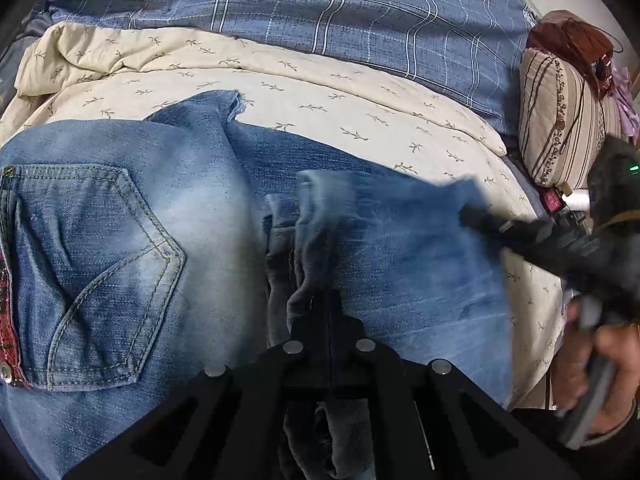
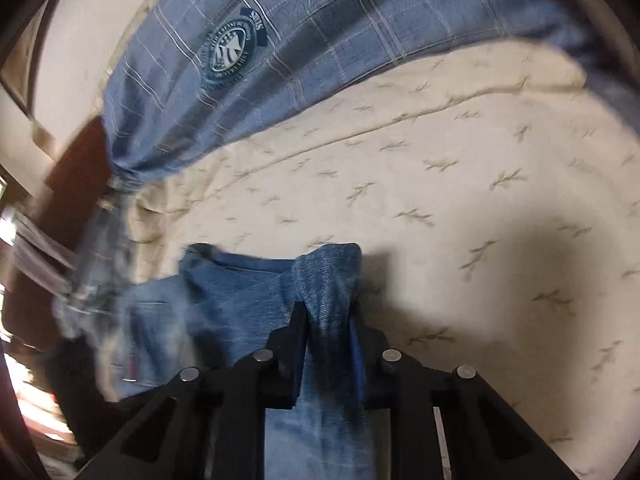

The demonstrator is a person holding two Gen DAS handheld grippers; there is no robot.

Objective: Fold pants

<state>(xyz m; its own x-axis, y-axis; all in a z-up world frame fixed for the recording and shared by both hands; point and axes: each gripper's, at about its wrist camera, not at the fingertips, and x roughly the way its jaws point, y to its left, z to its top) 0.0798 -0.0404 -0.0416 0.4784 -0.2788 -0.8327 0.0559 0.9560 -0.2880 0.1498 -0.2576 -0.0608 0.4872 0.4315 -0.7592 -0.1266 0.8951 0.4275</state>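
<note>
I have the one pair of jeans (image 1: pixel 132 216) on the cream quilt (image 1: pixel 320 92), seat to my left, my left gripper (image 1: pixel 330 320) and right gripper (image 2: pixel 328 320) each pinching a bunch of leg-end denim, carrying it leftward toward the seat.

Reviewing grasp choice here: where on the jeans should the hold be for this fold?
On the jeans, grip the leg's far edge, from the right side: both the left gripper and right gripper pinch bunched denim there, where layers gather thinly.
</note>
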